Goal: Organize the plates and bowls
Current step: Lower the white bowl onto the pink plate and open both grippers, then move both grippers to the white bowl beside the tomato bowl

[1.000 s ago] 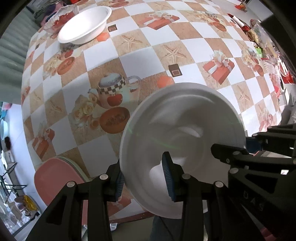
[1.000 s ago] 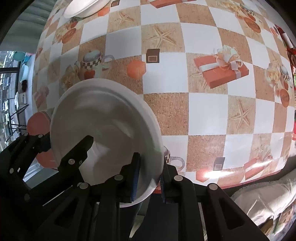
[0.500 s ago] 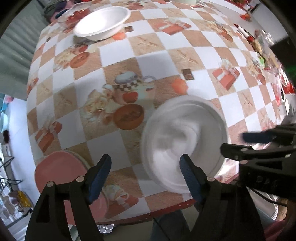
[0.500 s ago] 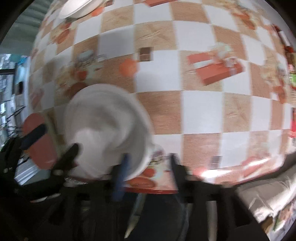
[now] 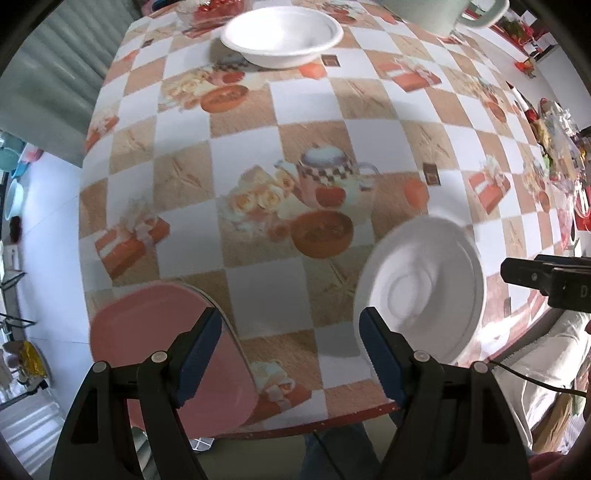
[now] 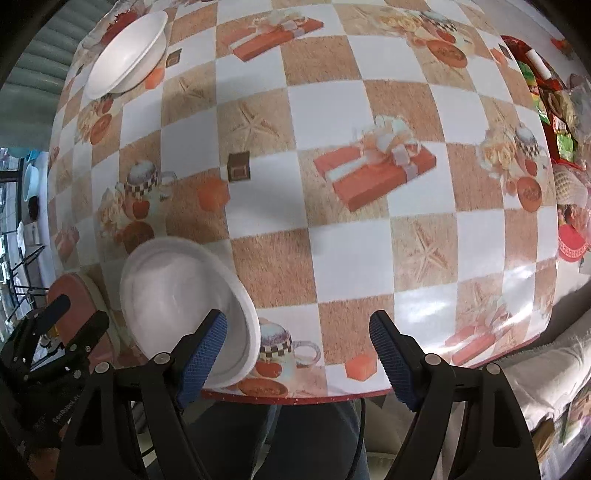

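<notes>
Near white bowl [image 5: 424, 291]: motion-blurred in the left wrist view, rim soft; in the right wrist view its near edge is covered by a blue pad. It sits on the counter [image 6: 332, 258] close to the near edge, free of both tools.

Far white bowl [image 5: 282, 35]: upright on the far side of the counter, well apart from the near one. Items behind it are cut off by the frame and cannot be identified.

Pink plate [image 5: 162, 347]: at the near left corner of the counter, partly hidden behind the left tool's pad; whether it overhangs the edge cannot be told.

Left tool [image 5: 291, 354]: jaws wide apart, nothing between them, pointing down over the strip of counter between the pink plate and the near bowl.

Right tool [image 6: 299, 354]: jaws wide and opening, nothing gripped; the near bowl lies just beside its left pad, not between the pads.

Clutter [image 6: 565, 110] along the right end of the counter is too small and distorted to name.

Open room: the patterned middle of the counter between the two bowls is unobstructed. The red-trimmed near edge [image 6: 295, 398] runs just beneath both tools.
</notes>
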`<state>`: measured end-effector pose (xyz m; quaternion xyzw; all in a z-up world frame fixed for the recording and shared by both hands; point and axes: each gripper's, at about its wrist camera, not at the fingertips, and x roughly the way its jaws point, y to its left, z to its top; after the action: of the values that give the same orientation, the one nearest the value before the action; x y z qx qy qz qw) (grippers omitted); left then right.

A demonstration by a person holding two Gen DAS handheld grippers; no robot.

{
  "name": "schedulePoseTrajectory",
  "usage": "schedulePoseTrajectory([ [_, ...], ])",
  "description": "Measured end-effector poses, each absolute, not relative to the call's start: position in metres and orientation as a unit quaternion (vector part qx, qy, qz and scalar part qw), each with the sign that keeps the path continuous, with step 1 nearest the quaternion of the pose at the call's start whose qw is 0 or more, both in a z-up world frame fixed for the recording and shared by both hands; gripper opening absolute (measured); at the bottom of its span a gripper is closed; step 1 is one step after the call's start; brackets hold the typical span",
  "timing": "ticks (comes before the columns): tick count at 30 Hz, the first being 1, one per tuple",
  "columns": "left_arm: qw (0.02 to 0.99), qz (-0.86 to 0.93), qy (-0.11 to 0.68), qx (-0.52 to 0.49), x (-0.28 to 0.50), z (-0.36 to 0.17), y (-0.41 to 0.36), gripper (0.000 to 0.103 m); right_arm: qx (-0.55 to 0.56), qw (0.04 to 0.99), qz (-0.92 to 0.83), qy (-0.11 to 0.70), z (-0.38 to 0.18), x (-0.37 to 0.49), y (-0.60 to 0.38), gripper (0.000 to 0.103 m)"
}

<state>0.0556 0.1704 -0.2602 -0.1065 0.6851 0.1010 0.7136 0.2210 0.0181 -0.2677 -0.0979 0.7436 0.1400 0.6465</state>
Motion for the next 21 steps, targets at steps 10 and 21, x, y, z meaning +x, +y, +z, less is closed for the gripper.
schedulePoseTrajectory([
  [10, 0.733, 0.137, 0.660, -0.095, 0.101, -0.236, 0.203, 0.080, -0.127, 0.674, 0.172, 0.707, -0.241, 0.280, 0.063, 0.081],
  [21, 0.735, 0.187, 0.641, -0.119, 0.177, -0.238, 0.251, 0.080, -0.127, 0.685, 0.196, 0.690, -0.244, 0.347, 0.128, 0.081],
])
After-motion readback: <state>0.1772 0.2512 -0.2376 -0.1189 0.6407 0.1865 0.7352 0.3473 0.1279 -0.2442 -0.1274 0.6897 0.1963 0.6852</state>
